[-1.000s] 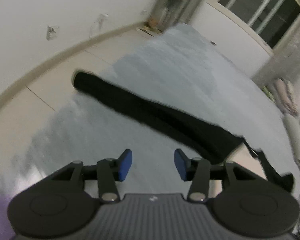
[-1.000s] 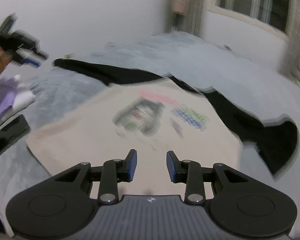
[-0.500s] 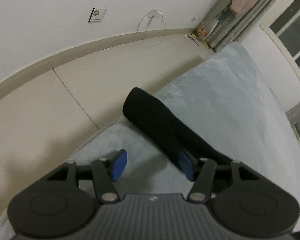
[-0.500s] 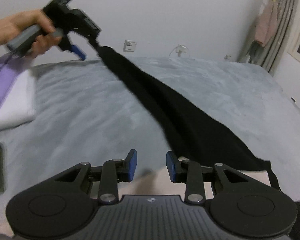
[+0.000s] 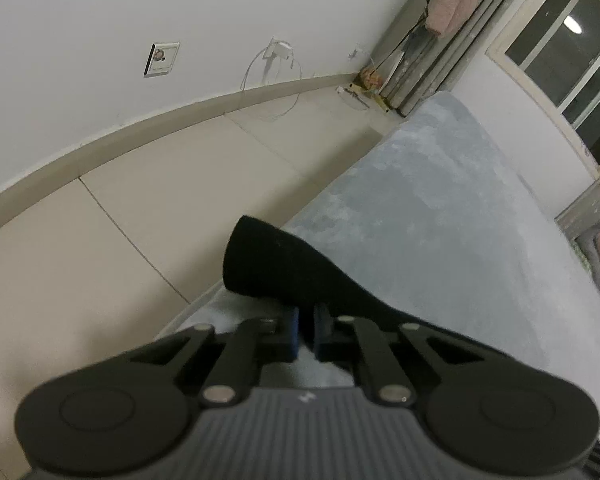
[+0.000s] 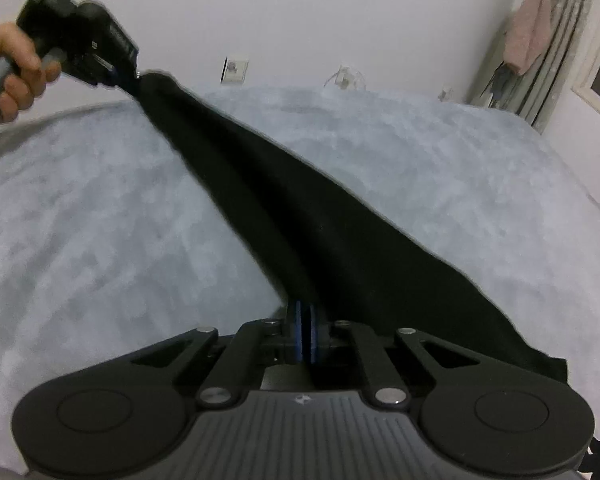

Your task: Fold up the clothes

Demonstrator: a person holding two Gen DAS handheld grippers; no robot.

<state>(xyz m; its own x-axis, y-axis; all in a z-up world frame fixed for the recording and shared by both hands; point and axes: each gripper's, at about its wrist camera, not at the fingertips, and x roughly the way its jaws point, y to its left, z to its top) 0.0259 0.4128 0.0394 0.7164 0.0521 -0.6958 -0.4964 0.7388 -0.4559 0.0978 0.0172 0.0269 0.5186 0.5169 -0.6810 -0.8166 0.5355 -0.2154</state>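
Gripping the black sleeve (image 6: 284, 208) at both ends, left gripper (image 5: 306, 332) and right gripper (image 6: 305, 332) have just clamped their jaws; folding is barely begun.

Home bedroom: grey blanket (image 6: 420, 152), curtains (image 5: 452, 40), window (image 5: 572, 60), wall socket (image 5: 162, 59).

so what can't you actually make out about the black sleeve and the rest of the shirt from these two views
- Left wrist view: the black sleeve covers the left tool pad tips, so the grip is hidden.
- Right wrist view: the right tool body hides the sleeve's near end.
- Right wrist view: the sleeve's lower right end is cut off by the frame edge.
- Right wrist view: the hand is blurred and partly cut off.
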